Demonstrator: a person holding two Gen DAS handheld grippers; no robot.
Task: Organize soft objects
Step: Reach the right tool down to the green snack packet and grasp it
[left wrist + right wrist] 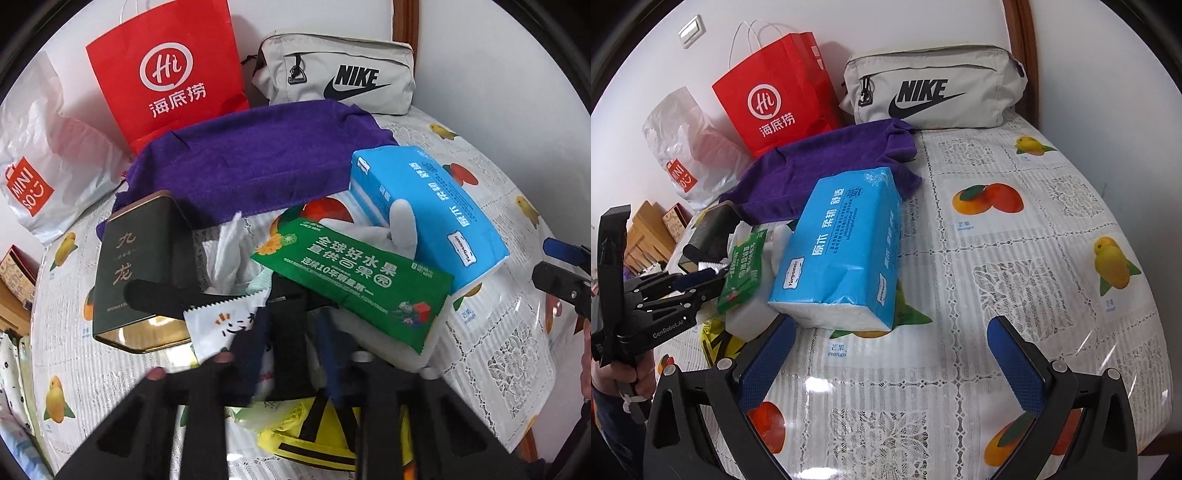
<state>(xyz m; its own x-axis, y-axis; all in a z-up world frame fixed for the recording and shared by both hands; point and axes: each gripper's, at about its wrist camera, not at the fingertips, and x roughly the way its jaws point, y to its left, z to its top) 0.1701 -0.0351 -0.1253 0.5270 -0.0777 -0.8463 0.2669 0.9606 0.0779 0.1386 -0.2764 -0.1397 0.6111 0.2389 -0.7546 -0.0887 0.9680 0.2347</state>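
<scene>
My left gripper (291,332) is shut on a black cloth-like item (291,295) in a pile with a white sachet (225,325), a green wet-wipe pack (354,284), white tissues (229,254) and a white glove (399,229). A blue tissue pack (428,206) leans on the pile. A purple towel (251,162) lies behind. My right gripper (890,365) is open and empty over the tablecloth, just in front of the blue tissue pack (846,251). The left gripper (701,280) shows at the left in the right wrist view.
A dark tea tin (133,266) stands left of the pile. A red paper bag (166,74), a grey Nike pouch (336,74) and a white Miniso bag (40,170) line the wall. A yellow bag (306,432) lies under my left gripper. The mango-print tablecloth (1015,258) stretches right.
</scene>
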